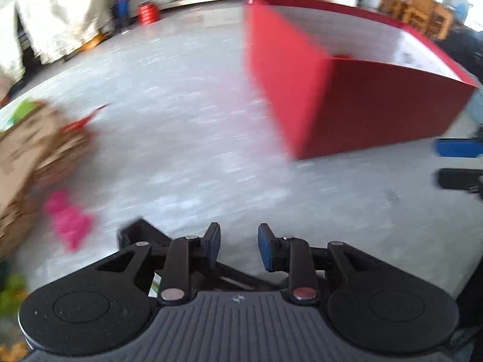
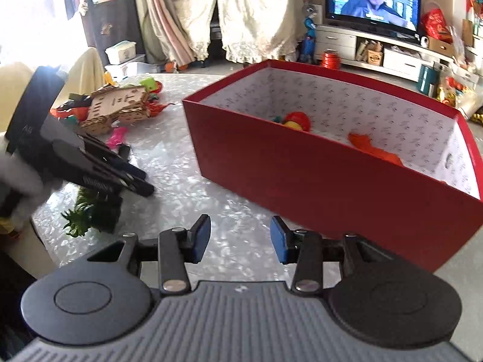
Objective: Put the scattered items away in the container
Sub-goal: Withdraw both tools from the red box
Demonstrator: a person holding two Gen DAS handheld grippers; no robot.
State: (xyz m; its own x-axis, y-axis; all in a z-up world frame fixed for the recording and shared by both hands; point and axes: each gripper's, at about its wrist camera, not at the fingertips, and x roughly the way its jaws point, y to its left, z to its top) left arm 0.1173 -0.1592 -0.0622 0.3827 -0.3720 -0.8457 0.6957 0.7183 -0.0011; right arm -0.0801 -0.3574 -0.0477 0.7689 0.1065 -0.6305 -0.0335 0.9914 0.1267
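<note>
Red container (image 2: 317,178): an open-topped box with a patterned white lining, standing on your pearly grey table (image 2: 187,181) toward its right side; in the left wrist view it fills the upper right. Contents visible from your right wrist: a red-and-yellow toy (image 2: 297,120) near the far wall and an orange item (image 2: 374,149) against the near wall. Scattered items: a heap at the table's far left, led by a laser-cut cardboard piece (image 2: 117,105), with a green block (image 2: 150,84) behind it, a red item (image 2: 157,108) at its right edge and a pink toy (image 2: 117,137) just in front; a spiky green plant (image 2: 87,211) lies near the table's front left edge. Your left gripper (image 1: 238,246): fingers set moderately apart, nothing between the blue pads (image 1: 265,247), hovering over bare table with the pink toy off to its left; this view is motion-blurred. Your right gripper (image 2: 240,238): fingers parted wide, empty, above the table just in front of the container's near left corner. Your left gripper also shows at the left of the right wrist view, over the plant, well apart from the container.
</note>
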